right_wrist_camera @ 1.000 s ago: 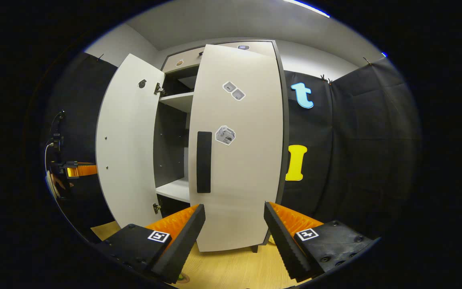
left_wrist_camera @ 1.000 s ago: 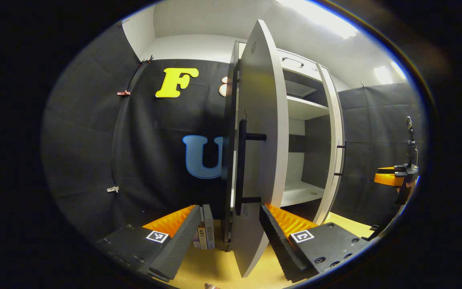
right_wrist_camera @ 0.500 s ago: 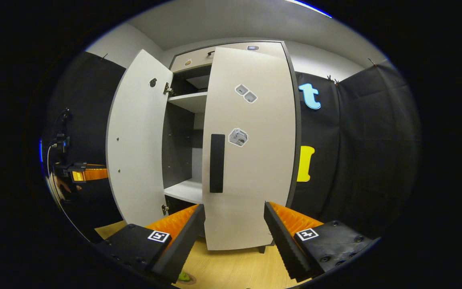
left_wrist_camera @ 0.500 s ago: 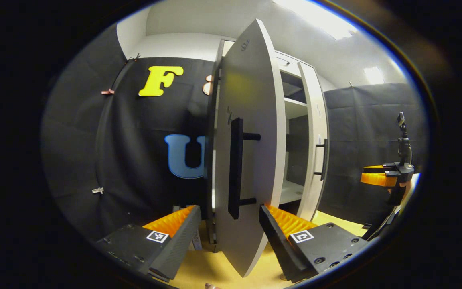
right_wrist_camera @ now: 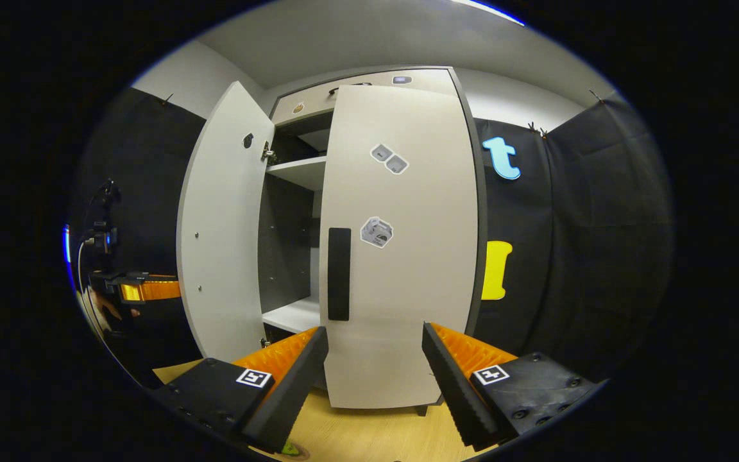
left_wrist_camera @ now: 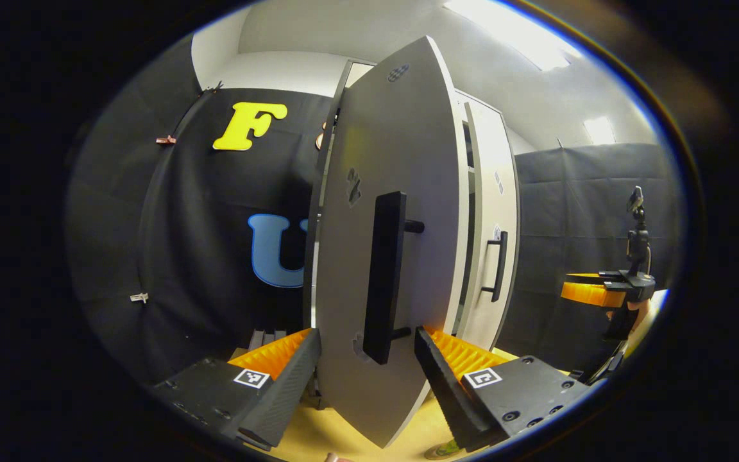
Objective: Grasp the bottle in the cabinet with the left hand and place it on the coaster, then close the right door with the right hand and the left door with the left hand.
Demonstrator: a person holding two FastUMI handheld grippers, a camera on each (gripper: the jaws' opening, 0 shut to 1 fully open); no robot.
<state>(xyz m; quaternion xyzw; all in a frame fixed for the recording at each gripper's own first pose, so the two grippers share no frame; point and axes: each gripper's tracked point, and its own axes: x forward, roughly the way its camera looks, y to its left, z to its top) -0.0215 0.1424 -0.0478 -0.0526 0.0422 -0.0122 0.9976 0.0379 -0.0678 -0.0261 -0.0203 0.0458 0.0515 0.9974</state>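
The cabinet point(right_wrist_camera: 408, 77) stands on the bench point(right_wrist_camera: 369, 436) with both doors visible. In the right gripper view, the right door point(right_wrist_camera: 408, 256) lies nearly flush with the cabinet front, and its closing is judged done or all but done. The left door point(right_wrist_camera: 222, 237) is swung partly open, so that the shelves point(right_wrist_camera: 296, 170) are exposed; no bottle is seen on the exposed shelves. A small green-and-brown item at the lower edge of the left gripper view point(left_wrist_camera: 443, 449) may be the bottle on the coaster, but this cannot be confirmed. The left gripper point(left_wrist_camera: 367, 366) is spread wide, with the lower edge of the left door between its fingers and nothing clamped; whether either finger touches the door cannot be told. The right gripper point(right_wrist_camera: 374, 366) is likewise wide open and empty, held just in front of the right door. Remaining work is judged to be closing the left door.
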